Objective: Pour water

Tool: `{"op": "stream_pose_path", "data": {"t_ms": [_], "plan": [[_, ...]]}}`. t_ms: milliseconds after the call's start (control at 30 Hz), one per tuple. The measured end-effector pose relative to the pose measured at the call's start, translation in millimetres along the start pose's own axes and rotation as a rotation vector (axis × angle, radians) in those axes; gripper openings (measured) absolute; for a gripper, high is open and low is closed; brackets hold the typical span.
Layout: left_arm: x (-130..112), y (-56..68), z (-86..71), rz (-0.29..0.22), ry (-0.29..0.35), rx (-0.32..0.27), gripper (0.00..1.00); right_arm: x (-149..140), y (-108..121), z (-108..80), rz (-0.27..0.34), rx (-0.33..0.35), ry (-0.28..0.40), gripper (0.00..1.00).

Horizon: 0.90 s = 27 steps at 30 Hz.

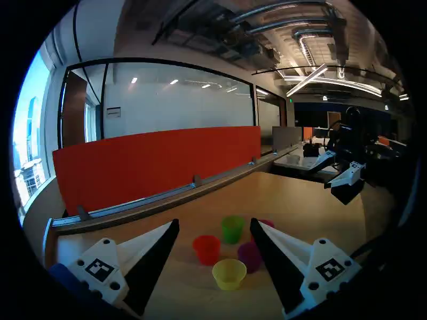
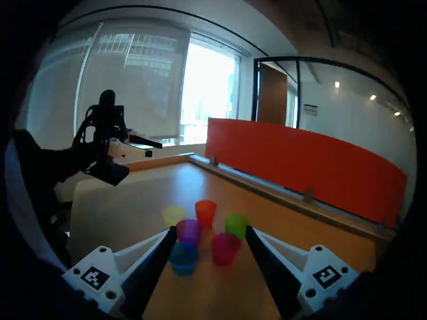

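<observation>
Several small plastic cups stand clustered on the wooden table (image 1: 299,197). In the left gripper view, my left gripper (image 1: 213,221) is open above them, framing a red cup (image 1: 206,249), a green cup (image 1: 232,229), a yellow cup (image 1: 229,273) and a purple cup (image 1: 250,256). In the right gripper view, my right gripper (image 2: 210,228) is open, also with nothing held. Before it stand the red cup (image 2: 206,213), yellow cup (image 2: 174,215), green cup (image 2: 236,225), purple cup (image 2: 189,231), a magenta cup (image 2: 224,248) and a blue cup (image 2: 183,258). Both grippers hang above the table, clear of the cups.
An orange divider panel (image 1: 160,160) on a metal rail runs along the table's far edge. The right gripper (image 1: 344,178) shows far off in the left gripper view. The left gripper (image 2: 120,154), held by a dark-sleeved hand, shows in the right gripper view. Windows lie behind.
</observation>
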<state>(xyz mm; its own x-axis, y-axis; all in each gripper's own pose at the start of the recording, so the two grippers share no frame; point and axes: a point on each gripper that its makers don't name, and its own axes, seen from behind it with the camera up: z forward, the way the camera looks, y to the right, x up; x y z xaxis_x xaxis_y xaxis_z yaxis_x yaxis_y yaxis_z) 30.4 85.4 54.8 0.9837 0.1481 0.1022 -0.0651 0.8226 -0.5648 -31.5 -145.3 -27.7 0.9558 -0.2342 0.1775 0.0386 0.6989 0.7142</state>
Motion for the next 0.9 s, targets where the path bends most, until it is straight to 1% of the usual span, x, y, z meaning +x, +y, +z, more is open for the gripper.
{"op": "stream_pose_path", "data": {"t_ms": [100, 200, 300, 400, 500, 600, 700, 900], "plan": [[-2.1, 0.0, 3.9, 0.014, -0.015, -0.01, 0.99, -8.0, -3.2, 4.6, -0.012, 0.018, -0.029, 1.0], [-5.9, 4.1, 8.7, 0.025, -0.029, -0.031, 0.99, -14.3, -5.5, 8.9, -0.02, 0.035, -0.052, 0.99], [-11.8, 9.7, 15.5, 0.029, -0.044, -0.055, 0.99, -20.0, -7.4, 13.1, -0.027, 0.05, -0.069, 0.99], [-18.0, 10.4, 22.5, 0.028, -0.056, -0.059, 0.99, -24.1, -9.0, 16.5, -0.033, 0.062, -0.083, 0.99], [-22.6, 10.8, 26.2, 0.03, -0.068, -0.064, 0.99, -28.2, -9.3, 19.5, -0.036, 0.07, -0.096, 0.99], [-26.4, 14.3, 29.1, 0.034, -0.079, -0.078, 0.99, -32.6, -9.8, 21.9, -0.037, 0.078, -0.109, 0.99], [-28.4, 16.7, 32.6, 0.03, -0.083, -0.086, 0.99, -36.4, -11.2, 23.9, -0.039, 0.089, -0.123, 0.99], [-36.3, 24.1, 38.3, 0.01, -0.108, -0.125, 0.99, -47.7, -15.3, 28.6, -0.051, 0.114, -0.165, 0.99]]}}
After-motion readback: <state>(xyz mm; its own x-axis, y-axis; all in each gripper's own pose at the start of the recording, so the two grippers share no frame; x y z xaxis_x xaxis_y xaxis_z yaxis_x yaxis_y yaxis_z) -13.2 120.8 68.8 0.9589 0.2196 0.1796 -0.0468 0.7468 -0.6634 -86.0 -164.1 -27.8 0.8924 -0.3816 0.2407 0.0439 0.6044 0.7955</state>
